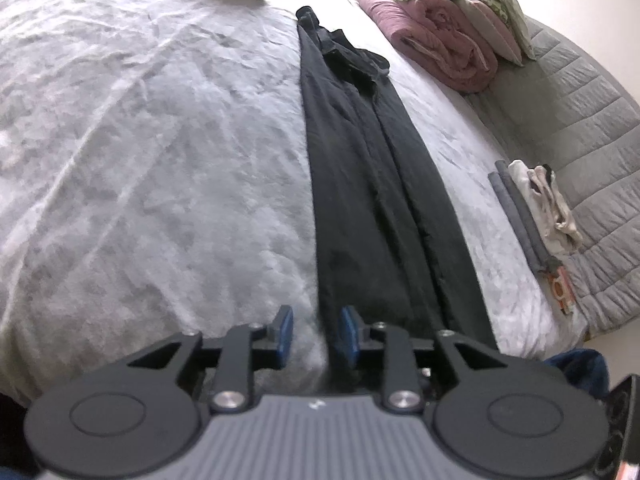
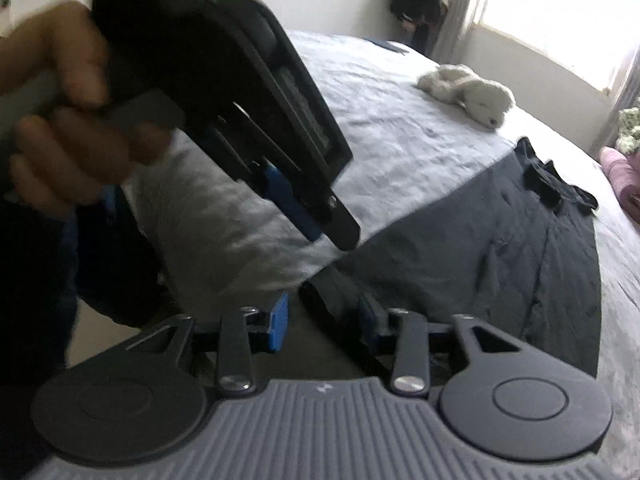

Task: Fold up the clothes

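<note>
A wide bed with a pale grey cover (image 1: 160, 140) is seen, and long dark trousers (image 1: 368, 184) are laid flat along it. The left gripper (image 1: 316, 334) is held open at the near hem, gripping nothing. The right gripper (image 2: 324, 322) is open too, the hem's edge loose between its blue pads. If only one layer is pinched, the fold may be pulled crooked.

Soft daylight enters from a bright, overexposed window (image 2: 560, 12) far ahead and to the right of the right gripper (image 2: 326, 324). The white rumpled bed cover (image 1: 140, 140) is evenly lit, without hard shadows. The right view is smeared by motion blur. Both views curve strongly and darken at the corners.
</note>
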Tool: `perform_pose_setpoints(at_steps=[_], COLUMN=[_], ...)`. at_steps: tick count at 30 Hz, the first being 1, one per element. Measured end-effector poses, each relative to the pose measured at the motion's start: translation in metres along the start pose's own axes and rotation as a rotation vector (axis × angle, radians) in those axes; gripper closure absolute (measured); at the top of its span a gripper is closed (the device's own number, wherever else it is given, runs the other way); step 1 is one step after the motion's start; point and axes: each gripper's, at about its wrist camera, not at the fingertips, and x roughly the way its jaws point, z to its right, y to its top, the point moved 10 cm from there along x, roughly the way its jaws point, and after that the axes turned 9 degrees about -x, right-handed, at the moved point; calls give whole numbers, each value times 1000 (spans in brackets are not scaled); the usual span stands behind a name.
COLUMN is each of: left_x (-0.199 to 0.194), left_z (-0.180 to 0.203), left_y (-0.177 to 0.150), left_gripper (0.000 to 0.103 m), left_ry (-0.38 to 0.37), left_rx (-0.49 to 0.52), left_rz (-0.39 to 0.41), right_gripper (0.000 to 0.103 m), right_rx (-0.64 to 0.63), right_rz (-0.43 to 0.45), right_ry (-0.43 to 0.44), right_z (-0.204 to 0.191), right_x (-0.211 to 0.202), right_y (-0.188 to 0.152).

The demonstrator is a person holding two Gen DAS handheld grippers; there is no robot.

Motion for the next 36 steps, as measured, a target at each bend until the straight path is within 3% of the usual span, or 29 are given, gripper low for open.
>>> perform_pose_setpoints(at_steps=[4, 8, 10, 12, 13, 14, 17, 21, 23, 28, 33, 36], left_x=[0, 5, 10, 15, 18, 20, 27, 31, 29, 28, 28, 28], left_z=[0, 8, 12, 14, 16, 17, 20, 20, 20, 21, 20, 19], left_y=[1, 1, -2, -3, -4, -5, -11, -16, -15, -15, -15, -16], left_gripper=[58, 54, 54, 57, 64, 82, 98, 99, 100, 100, 99, 99], left_ry=[-91, -159, -158, -148, -143, -134, -101, -49, -52, -50, -51, -54], left_rx=[-97, -163, -156, -147, -137, -120, -56, 20, 33, 52, 50, 45], left_rz=[-28, -49, -51, -47, -47, -47, -46, -39, -36, -29, -30, -31], right_gripper=[94, 94, 94, 94, 94, 94, 94, 82, 61, 58, 58, 58], right_rx=[148, 173, 192, 202, 198, 195, 210, 226, 246, 566, 895, 1040], right_rz=[72, 82, 87, 92, 92, 91, 82, 44, 51, 104, 35, 16], right_ry=[10, -4, -1, 5, 3, 0, 7, 81, 115, 19, -136, -122], right_z=[20, 26, 25, 20, 18, 16, 15, 9, 10, 78, 140, 146], right_x=[-17, -22, -22, -24, -24, -24, -23, -27, -43, -90, -105, -104], right_y=[8, 11, 13, 15, 15, 15, 11, 0, -7, -43, -109, -134])
